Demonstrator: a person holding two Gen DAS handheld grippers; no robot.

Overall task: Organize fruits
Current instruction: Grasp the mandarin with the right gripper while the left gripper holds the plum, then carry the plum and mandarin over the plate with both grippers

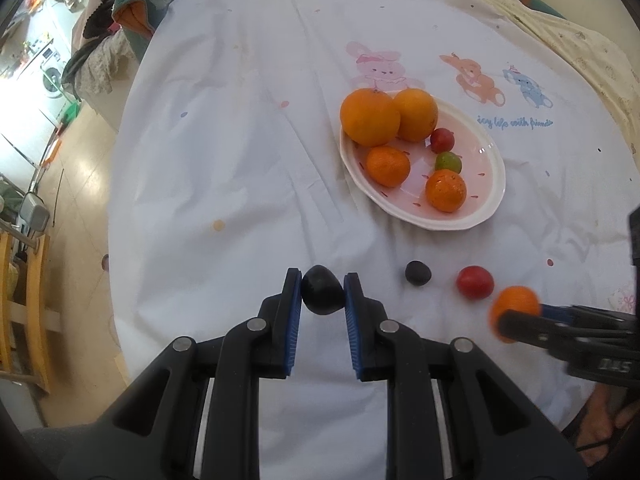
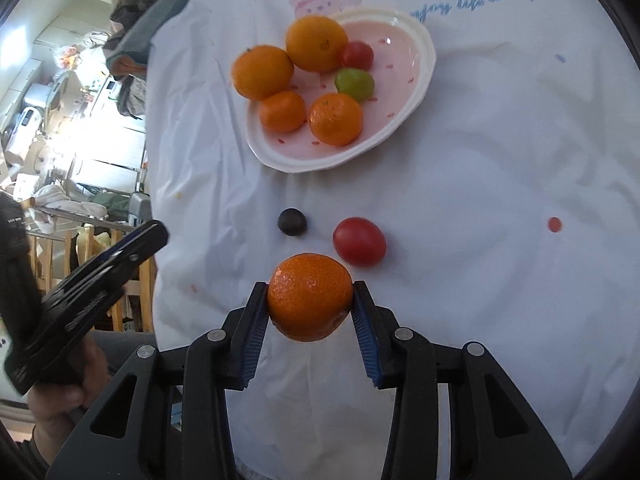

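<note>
Left gripper (image 1: 322, 280) clenched on a dark plum (image 1: 322, 295), blue pads pressing its two sides; plum slightly egg-shaped, long axis running roughly across the gap between the fingers (image 1: 293, 312), narrower end tilted up and toward the plate. Held just above the white cloth of the table (image 1: 224, 168).

Right gripper (image 2: 310, 292) grasping a mandarin (image 2: 310, 297) by its sides, the fruit nearly round, a little wider than tall, widest line lying across from pad to pad; stem end not visible. No earlier view given; pads in contact with the peel.

On the cloth beyond: a second small dark plum (image 2: 292, 221) and, just to its right, a red plum (image 2: 359, 241), oval, long axis slanting from upper left to lower right. Apart from each other, both short of the plate.

Further off, an oval pink plate (image 2: 416, 92) with white rim, long axis diagonal, carrying two large oranges (image 2: 316, 43), two mandarins, one red and one green small fruit (image 2: 354, 83).
</note>
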